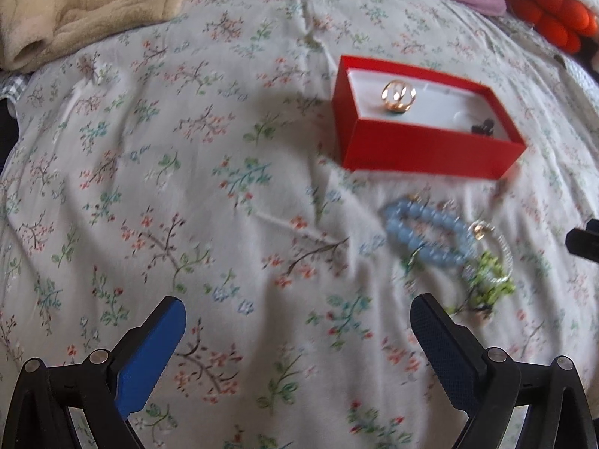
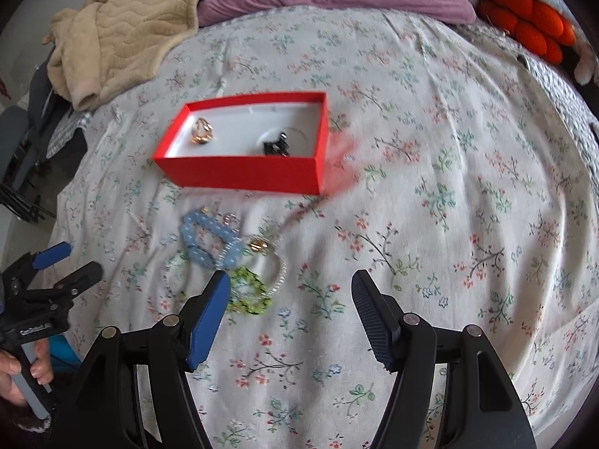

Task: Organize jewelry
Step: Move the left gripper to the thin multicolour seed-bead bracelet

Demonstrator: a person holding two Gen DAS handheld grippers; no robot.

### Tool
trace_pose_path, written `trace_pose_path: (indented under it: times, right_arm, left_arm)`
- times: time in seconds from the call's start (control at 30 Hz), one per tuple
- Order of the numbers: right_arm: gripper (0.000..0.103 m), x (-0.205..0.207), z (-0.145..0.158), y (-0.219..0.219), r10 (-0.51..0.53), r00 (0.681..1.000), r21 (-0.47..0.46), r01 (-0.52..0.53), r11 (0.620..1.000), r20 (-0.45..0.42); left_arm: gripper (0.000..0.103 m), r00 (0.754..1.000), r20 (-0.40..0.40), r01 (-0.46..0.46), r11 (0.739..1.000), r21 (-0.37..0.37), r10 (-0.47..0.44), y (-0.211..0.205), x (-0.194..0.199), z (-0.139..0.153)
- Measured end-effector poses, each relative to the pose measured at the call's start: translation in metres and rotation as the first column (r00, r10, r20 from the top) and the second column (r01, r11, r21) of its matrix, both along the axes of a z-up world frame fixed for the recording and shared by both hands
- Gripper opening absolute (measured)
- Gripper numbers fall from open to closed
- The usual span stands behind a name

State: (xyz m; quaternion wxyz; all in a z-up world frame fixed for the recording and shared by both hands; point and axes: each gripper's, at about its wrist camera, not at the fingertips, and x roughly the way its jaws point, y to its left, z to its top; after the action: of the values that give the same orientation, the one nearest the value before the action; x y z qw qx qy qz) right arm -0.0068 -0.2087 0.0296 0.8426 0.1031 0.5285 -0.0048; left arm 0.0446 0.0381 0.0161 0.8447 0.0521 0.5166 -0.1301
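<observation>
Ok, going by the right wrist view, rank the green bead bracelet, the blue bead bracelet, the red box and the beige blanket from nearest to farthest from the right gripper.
1. green bead bracelet: just past the left fingertip of the right gripper.
2. blue bead bracelet: a little beyond, to the left.
3. red box: farther up the bedspread, open.
4. beige blanket: far left corner.

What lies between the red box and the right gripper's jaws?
In the right wrist view, a loose jewelry pile on the floral bedspread: blue bead bracelet, clear bead strand, green bead piece, between the red box and the right gripper.
</observation>
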Motion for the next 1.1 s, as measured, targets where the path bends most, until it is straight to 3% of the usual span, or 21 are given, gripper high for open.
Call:
trace_pose_path:
  times: [0.47, 0.8, 1.0, 1.1]
  right_arm:
    - [0.07, -0.002, -0.037, -0.018, 0.0, 0.999, -0.067, -0.004, 0.998, -0.049]
    - [0.07, 0.003, -0.046, -0.013, 0.029, 0.997, -0.07, -0.034, 0.997, -0.071]
    - [0.07, 0.008, -0.048, -0.007, 0.044, 0.996, -0.061, -0.049, 0.997, -0.081]
    - [0.07, 0.009, -0.048, -0.006, 0.043, 0.996, -0.059, -0.047, 0.997, -0.077]
  left_arm:
    - [0.099, 0.999, -0.034, -0.002, 1.0, 0.028, 0.003, 0.025, 0.003, -0.033]
    - [0.098, 0.994, -0.043, 0.098, 0.994, -0.054, -0.1, -0.005, 0.001, -0.034]
    - [0.077, 0.986, -0.067, 0.145, 0.983, -0.115, -0.154, -0.03, 0.004, -0.039]
    - [0.059, 0.981, -0.075, 0.166, 0.977, -0.131, -0.177, -0.041, 0.006, -0.043]
